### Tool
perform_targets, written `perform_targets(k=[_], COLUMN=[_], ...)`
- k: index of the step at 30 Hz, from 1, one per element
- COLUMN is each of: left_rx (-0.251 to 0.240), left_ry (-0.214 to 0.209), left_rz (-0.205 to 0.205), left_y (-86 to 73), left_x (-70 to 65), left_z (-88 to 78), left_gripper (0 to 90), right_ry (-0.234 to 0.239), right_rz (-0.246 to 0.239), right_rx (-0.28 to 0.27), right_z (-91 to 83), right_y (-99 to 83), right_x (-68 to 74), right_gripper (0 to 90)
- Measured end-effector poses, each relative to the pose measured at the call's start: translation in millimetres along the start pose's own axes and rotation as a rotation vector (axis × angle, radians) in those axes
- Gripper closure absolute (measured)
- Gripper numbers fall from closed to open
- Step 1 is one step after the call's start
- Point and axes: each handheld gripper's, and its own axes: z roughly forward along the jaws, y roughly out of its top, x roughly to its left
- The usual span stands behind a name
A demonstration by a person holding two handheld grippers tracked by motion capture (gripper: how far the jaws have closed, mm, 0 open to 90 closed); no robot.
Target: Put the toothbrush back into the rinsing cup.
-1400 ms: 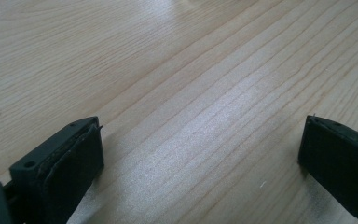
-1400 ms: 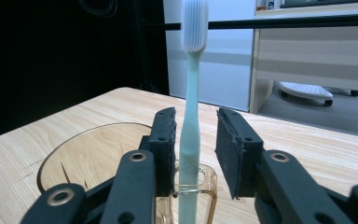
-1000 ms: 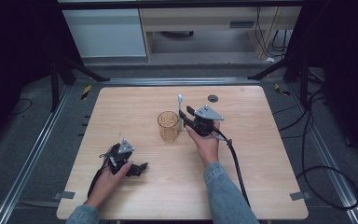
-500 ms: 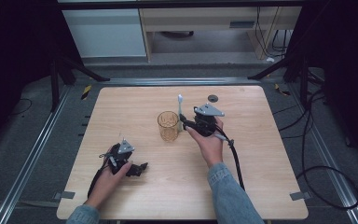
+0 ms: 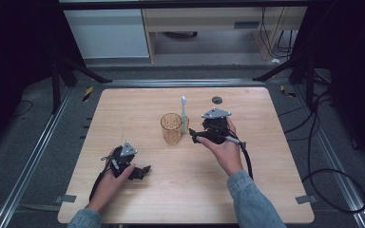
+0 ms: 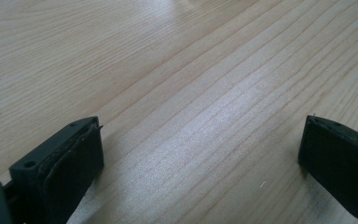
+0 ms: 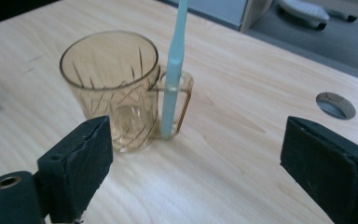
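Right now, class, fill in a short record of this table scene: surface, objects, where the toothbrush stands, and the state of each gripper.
surface: wooden table
cup: amber glass mug, upright, looks empty
toothbrush: light blue toothbrush, standing upright through the mug's handle loop, outside the bowl
table hole: round grommet beyond the mug
left gripper: open, low over bare wood, holding nothing
right gripper: open, facing the mug, holding nothing

Table (image 5: 123, 114) (wooden); mug (image 5: 171, 128); toothbrush (image 5: 183, 114)

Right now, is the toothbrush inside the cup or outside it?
Outside. The toothbrush stands upright through the handle loop of the amber cup, its lower end on the table; the cup's inside looks empty.
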Motion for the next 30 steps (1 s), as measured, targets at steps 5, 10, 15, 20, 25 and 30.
perform_targets(k=[5,10,15,20,25,30], left_rx=[0.001,0.000,0.000,0.000,-0.001,0.000], left_ry=[0.000,0.000,0.000,0.000,0.000,0.000], left_rz=[0.000,0.000,0.000,0.001,0.000,0.000], left_y=[0.0,0.0,0.0,0.0,0.0,0.0], left_x=[0.0,0.0,0.0,0.0,0.0,0.0], left_z=[0.0,0.0,0.0,0.0,0.1,0.0], left_gripper=[0.0,0.0,0.0,0.0,0.0,0.0], right_ry=[0.022,0.021,0.024,0.016,0.006,0.001], right_rz=[-0.029,-0.068,-0.067,-0.065,-0.040,-0.016], right_rx=[0.058,0.102,0.118,0.146,0.169,0.191], right_z=[-12.1,-25.1,-37.5,-46.3,-52.3,-56.2], right_y=[-2.9,-10.4,-21.8,-37.5,-54.2,-73.5], right_x=[-3.6,-7.9,-13.8,-21.6,-31.4,-39.5], right_gripper=[8.4,8.1,7.8,7.2,6.9,6.9])
